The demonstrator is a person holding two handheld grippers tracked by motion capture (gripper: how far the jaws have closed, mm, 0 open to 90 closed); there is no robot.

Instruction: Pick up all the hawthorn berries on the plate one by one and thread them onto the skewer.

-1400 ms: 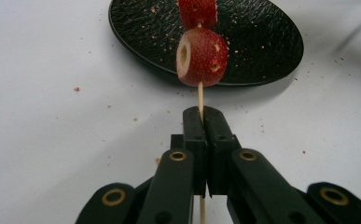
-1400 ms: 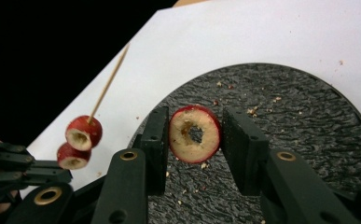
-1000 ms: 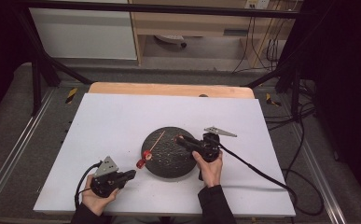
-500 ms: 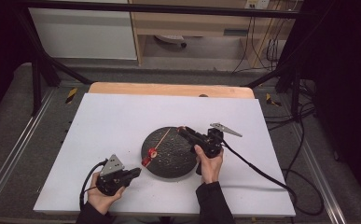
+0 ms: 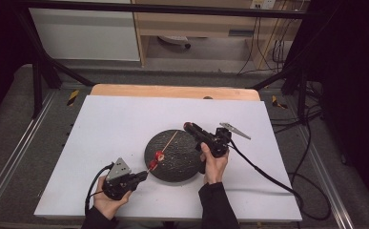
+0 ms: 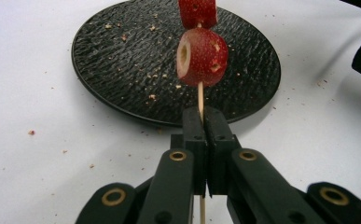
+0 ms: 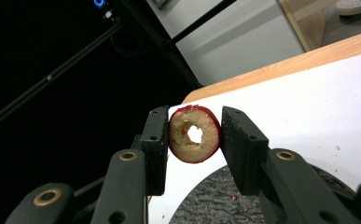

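A thin wooden skewer [image 5: 165,145] slants over the black round plate [image 5: 182,164], with two red fruit pieces [image 5: 156,158] threaded low on it. My left gripper [image 5: 143,175] is shut on the skewer's lower end at the plate's front left edge. In the left gripper view the jaws pinch the stick [image 6: 200,100] just below a red piece [image 6: 202,57], with a second piece [image 6: 197,11] above it. My right gripper [image 5: 188,127] hovers over the plate's far right side, near the skewer's tip. It is shut on a red-skinned fruit slice [image 7: 194,134] with pale flesh and a hole in its middle.
The plate [image 6: 122,70] is strewn with crumbs and lies on a white table top [image 5: 115,124] with a wooden strip along its far edge. Cables trail from both grippers toward the front and right. A black frame surrounds the table.
My right gripper has lifted and drawn back to the right with the slice. My left gripper has shifted slightly right, toward the plate, still holding the skewer.
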